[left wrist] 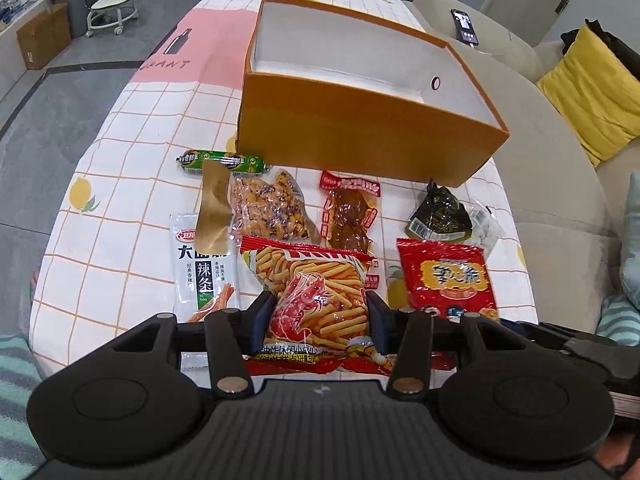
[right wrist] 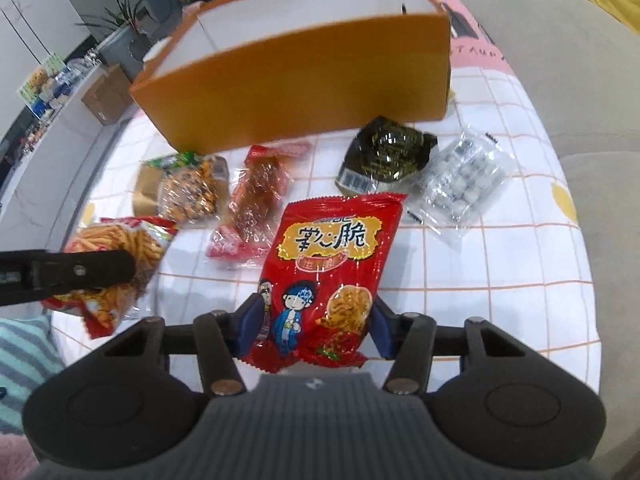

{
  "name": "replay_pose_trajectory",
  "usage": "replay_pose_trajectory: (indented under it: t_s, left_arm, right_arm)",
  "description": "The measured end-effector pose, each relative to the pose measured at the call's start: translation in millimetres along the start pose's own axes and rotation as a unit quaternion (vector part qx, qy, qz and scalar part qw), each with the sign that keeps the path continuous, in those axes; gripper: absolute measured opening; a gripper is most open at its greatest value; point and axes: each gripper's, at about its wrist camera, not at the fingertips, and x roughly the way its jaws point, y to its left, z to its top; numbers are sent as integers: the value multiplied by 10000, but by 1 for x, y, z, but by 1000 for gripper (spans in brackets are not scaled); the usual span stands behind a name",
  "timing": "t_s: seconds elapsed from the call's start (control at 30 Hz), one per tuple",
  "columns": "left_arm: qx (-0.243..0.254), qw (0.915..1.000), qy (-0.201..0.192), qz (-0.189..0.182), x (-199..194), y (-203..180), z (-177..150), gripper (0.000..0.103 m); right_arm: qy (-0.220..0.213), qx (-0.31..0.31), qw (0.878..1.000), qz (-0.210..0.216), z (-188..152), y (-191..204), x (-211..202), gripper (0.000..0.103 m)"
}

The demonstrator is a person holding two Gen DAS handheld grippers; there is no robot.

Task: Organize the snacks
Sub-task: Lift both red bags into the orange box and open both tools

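Observation:
My left gripper [left wrist: 318,320] is shut on a bag of shrimp sticks [left wrist: 312,296] and holds it over the near table edge. My right gripper [right wrist: 312,324] is shut on a red crisp-noodle packet [right wrist: 332,260], lifted slightly. The open orange box [left wrist: 360,136] with a white inside stands behind the snacks; it also shows in the right wrist view [right wrist: 304,92]. The left gripper's finger [right wrist: 80,270] and the shrimp sticks bag [right wrist: 116,252] show at the left of the right wrist view.
On the checked tablecloth [left wrist: 128,184] lie a green sausage [left wrist: 222,162], a white spicy-strip bag [left wrist: 206,264], a mixed-cracker bag [left wrist: 268,208], a red meat pack [left wrist: 350,216], a black pouch [right wrist: 384,156] and a clear candy bag [right wrist: 460,184]. A beige sofa [left wrist: 560,184] stands to the right.

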Motion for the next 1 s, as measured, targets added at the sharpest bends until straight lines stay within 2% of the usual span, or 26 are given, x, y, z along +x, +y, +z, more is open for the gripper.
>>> replay_pose_trajectory:
  t_s: [0.23,0.43,0.63,1.0]
  left_arm:
    - [66,9998,-156,-64,-13,-6,5,55]
    - [213,9989,-363,-224,-25,-17,29,55]
    - [355,9969,-571,-413,-35,-30,70,54]
    - [397,9954,-607,-622,-17,-44,158,54]
  right_arm:
    - [-374,-2,9993,95,6,1,-37,53]
    - [-698,-72,9974,175,27,0,-64,53]
    - [-950,-420,9945,158,69,1,-82,53]
    - [-918,-1022,9903,209,173,7,-76,53]
